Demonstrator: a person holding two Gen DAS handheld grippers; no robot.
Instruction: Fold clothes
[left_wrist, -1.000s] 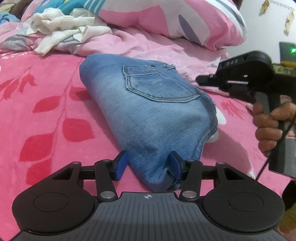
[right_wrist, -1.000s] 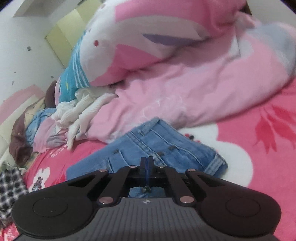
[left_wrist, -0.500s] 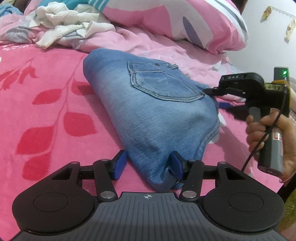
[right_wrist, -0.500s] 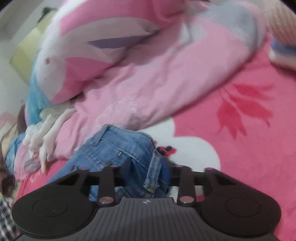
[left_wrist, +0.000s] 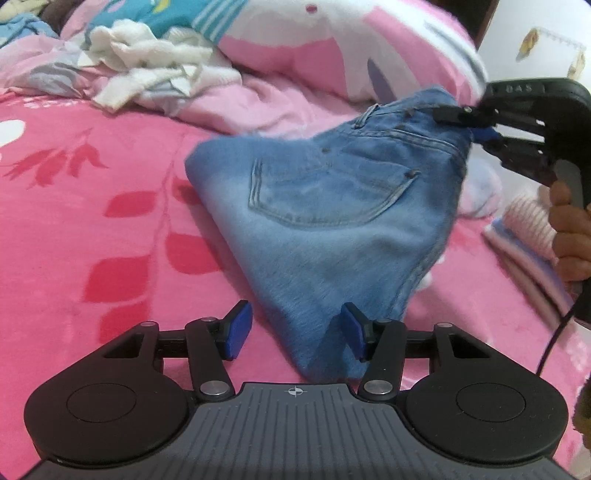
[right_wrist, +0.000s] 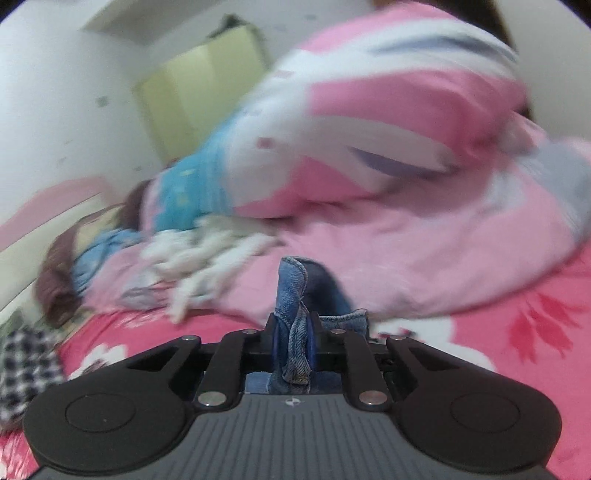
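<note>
Folded blue jeans (left_wrist: 332, 221) lie on the pink bedspread (left_wrist: 92, 229), back pocket up. My left gripper (left_wrist: 293, 332) stands half open around their near corner; the right pad (left_wrist: 351, 336) touches the denim, the left pad (left_wrist: 236, 332) is clear of it. A hand (left_wrist: 569, 229) holds my right gripper (left_wrist: 476, 127) at the far right corner, which is raised off the bed. In the right wrist view the right gripper (right_wrist: 293, 328) has its jaws closing, both pads pressing on a bunched strip of jeans (right_wrist: 291, 288) waistband.
A pink and white duvet (left_wrist: 332, 48) is heaped along the back. Crumpled white clothes (left_wrist: 155, 66) lie at the back left. A folded striped stack (left_wrist: 524, 229) sits at the right. A checked cloth (right_wrist: 26, 369) lies at the left in the right wrist view.
The right gripper opened, closed on the jeans' waistband corner and lifted it off the bed. The left gripper shifted a little, still straddling the near corner.
</note>
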